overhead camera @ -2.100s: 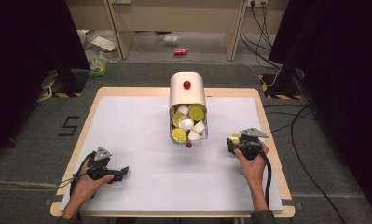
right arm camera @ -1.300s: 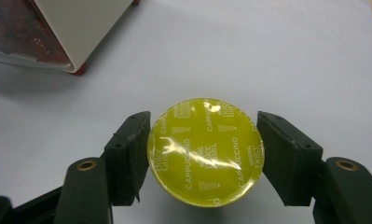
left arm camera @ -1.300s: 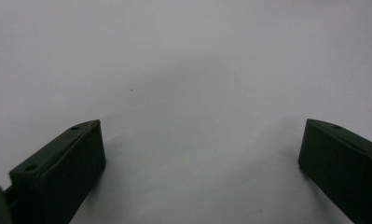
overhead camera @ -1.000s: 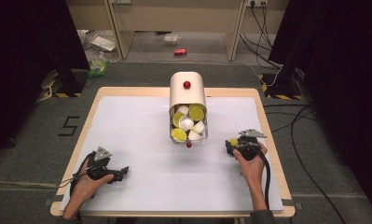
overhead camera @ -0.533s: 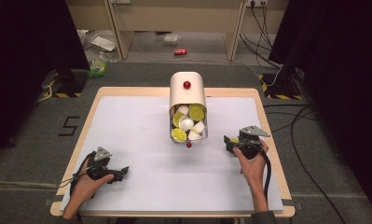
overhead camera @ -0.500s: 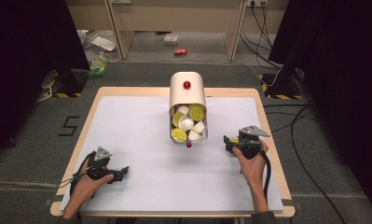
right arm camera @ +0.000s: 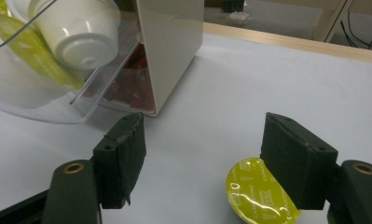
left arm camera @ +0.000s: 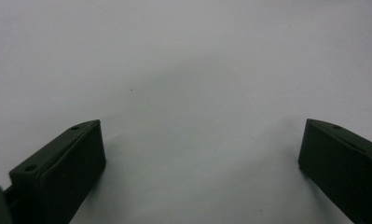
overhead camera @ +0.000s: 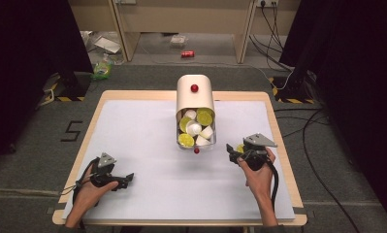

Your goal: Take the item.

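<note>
Since the earlier frame, the right gripper (overhead camera: pixel 233 151) has risen a little and its jaws have just been opening; the yellow-green capsule (right arm camera: pixel 258 197) lies loose by one pad, near the table's (overhead camera: pixel 147 121) right edge. On the white surface, the left gripper (overhead camera: pixel 125 178) rests wide open and empty. At the far middle, the cream dispenser (overhead camera: pixel 195 97) has a clear drawer (overhead camera: pixel 195 131) holding white and green capsules.

a glossy cream plastic dispenser (overhead camera: pixel 194 94) with a clear plastic drawer (right arm camera: pixel 58 100) holds smooth white plastic capsules (right arm camera: pixel 79 28). near the right gripper (right arm camera: pixel 202 158), with matt black rubbery pads, lies a capsule (right arm camera: pixel 258 196) with shiny yellow-green foil. the table (overhead camera: pixel 147 136) has a matt white top with a pale wood edge.
</note>
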Demonstrator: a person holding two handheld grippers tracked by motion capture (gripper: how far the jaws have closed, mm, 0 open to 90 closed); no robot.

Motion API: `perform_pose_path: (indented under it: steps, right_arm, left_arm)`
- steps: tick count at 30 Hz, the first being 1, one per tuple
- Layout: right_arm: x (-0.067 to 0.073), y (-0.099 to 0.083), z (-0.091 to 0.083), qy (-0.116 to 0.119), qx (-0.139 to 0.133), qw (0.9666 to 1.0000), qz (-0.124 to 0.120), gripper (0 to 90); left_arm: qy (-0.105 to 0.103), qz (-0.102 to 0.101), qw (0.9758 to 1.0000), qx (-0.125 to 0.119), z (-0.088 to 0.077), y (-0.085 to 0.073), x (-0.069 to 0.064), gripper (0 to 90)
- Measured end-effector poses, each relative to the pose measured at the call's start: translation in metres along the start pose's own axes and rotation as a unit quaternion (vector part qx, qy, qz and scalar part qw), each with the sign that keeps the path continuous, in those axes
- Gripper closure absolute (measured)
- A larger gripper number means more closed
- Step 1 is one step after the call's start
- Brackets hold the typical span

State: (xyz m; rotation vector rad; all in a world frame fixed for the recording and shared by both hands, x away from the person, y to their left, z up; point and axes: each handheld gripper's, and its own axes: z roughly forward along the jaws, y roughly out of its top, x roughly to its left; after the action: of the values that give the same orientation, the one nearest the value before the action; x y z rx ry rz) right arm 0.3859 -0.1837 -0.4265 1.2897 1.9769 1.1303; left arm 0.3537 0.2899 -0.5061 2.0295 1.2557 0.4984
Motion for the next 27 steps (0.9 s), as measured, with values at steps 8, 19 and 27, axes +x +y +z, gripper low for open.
perform_pose_path:
  steps: [8, 19, 27]
  right_arm:
    - [0.006, -0.005, -0.008, 0.007, -0.003, 1.0, -0.005, 30.3]
    - [0.019, -0.006, -0.012, 0.021, -0.005, 0.9997, -0.012, 29.4]
    - [0.023, -0.005, -0.014, 0.029, -0.007, 0.9994, -0.017, 29.2]
  left_arm:
    - [0.0, -0.001, 1.0, -0.001, 0.0, 0.0, 0.0, 0.0]
    - [0.0, 0.0, 1.0, 0.0, 0.0, 0.0, 0.0, 0.0]
    - [0.0, 0.0, 1.0, 0.0, 0.0, 0.0, 0.0, 0.0]
